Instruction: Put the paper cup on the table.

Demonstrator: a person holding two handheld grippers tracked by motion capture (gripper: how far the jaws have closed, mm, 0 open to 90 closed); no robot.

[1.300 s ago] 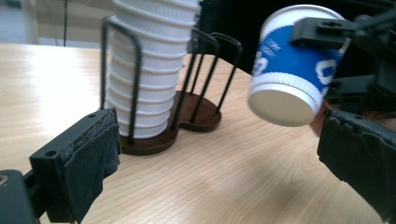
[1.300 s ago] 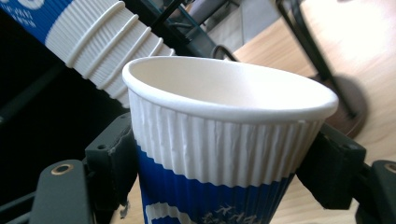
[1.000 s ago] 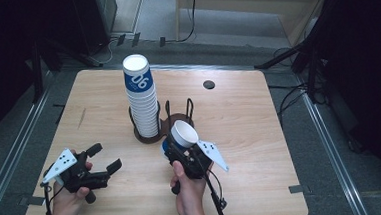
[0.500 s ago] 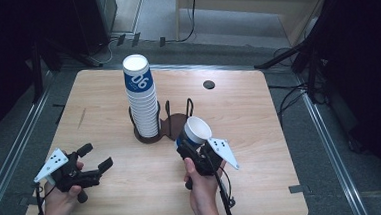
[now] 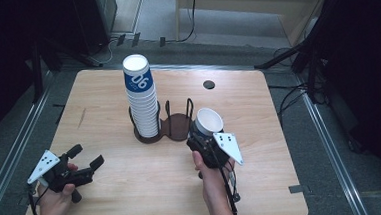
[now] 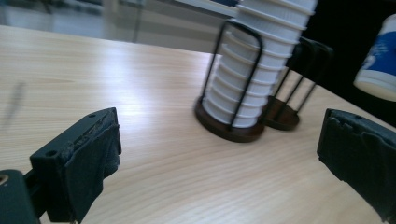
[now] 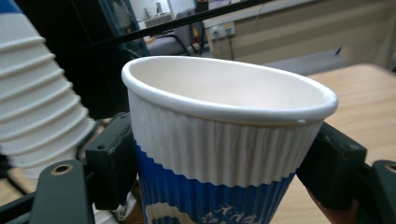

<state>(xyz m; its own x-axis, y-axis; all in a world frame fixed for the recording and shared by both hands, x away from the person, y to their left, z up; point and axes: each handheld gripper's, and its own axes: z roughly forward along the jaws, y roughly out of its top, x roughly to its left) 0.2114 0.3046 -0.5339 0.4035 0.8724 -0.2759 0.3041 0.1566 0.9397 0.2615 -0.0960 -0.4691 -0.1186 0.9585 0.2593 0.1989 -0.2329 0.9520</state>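
- One paper cup [image 7: 224, 154], white ribbed top over a blue band, clamped upright in the right gripper [image 5: 206, 139], lifted just right of the wire holder [image 5: 177, 126].
- Step, judged: cup pulled from the cup stack [image 5: 142, 103], carried clear; next move calls for setting it upright on bare table [image 5: 133, 191] or in the holder's free ring.
- Left gripper [image 5: 89, 166] jaws apart, empty, near the table's front-left.
- Writing: "06" on the top stacked cup; white print on the held cup unreadable.

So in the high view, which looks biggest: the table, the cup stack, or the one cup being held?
1. Light wooden table, by far the largest.
2. Tall stack of blue-and-white ribbed paper cups.
3. Single blue-and-white paper cup, smallest, held in the right hand-held gripper.
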